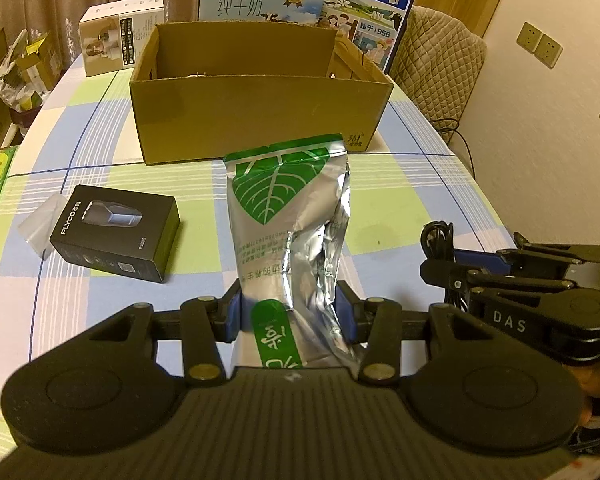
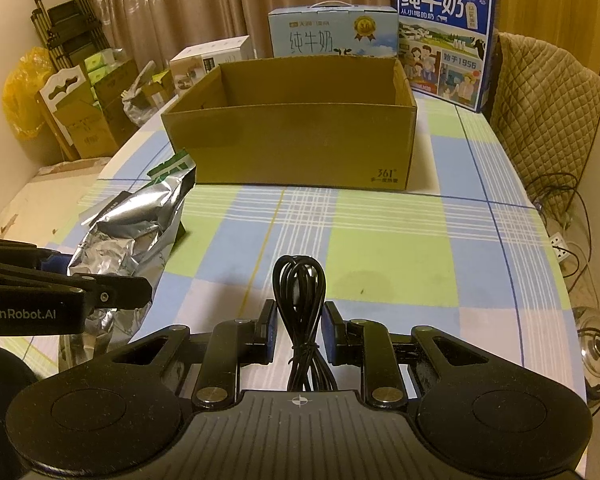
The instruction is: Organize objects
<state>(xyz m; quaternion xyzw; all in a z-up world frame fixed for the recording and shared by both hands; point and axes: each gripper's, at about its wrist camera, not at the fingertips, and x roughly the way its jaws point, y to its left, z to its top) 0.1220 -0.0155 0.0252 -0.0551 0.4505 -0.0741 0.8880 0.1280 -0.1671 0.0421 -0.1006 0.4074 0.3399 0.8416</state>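
My left gripper (image 1: 290, 312) is shut on a silver foil bag with a green leaf print (image 1: 288, 220), holding it near its bottom end. The bag also shows in the right wrist view (image 2: 136, 224). My right gripper (image 2: 299, 330) has its pads on either side of a coiled black cable (image 2: 300, 292), with small gaps showing. The cable's loop shows in the left wrist view (image 1: 438, 240). An open brown cardboard box (image 1: 260, 108) stands behind on the checked tablecloth and also shows in the right wrist view (image 2: 292, 136). A black FLYCO box (image 1: 116, 232) lies at the left.
Two milk cartons (image 2: 328, 34) (image 2: 444, 40) and a white box (image 1: 120, 32) stand behind the cardboard box. A clear plastic wrapper (image 1: 44, 220) lies beside the black box. A quilted chair (image 2: 548, 92) stands at the right, and boxes and bags (image 2: 80, 92) fill the floor at the left.
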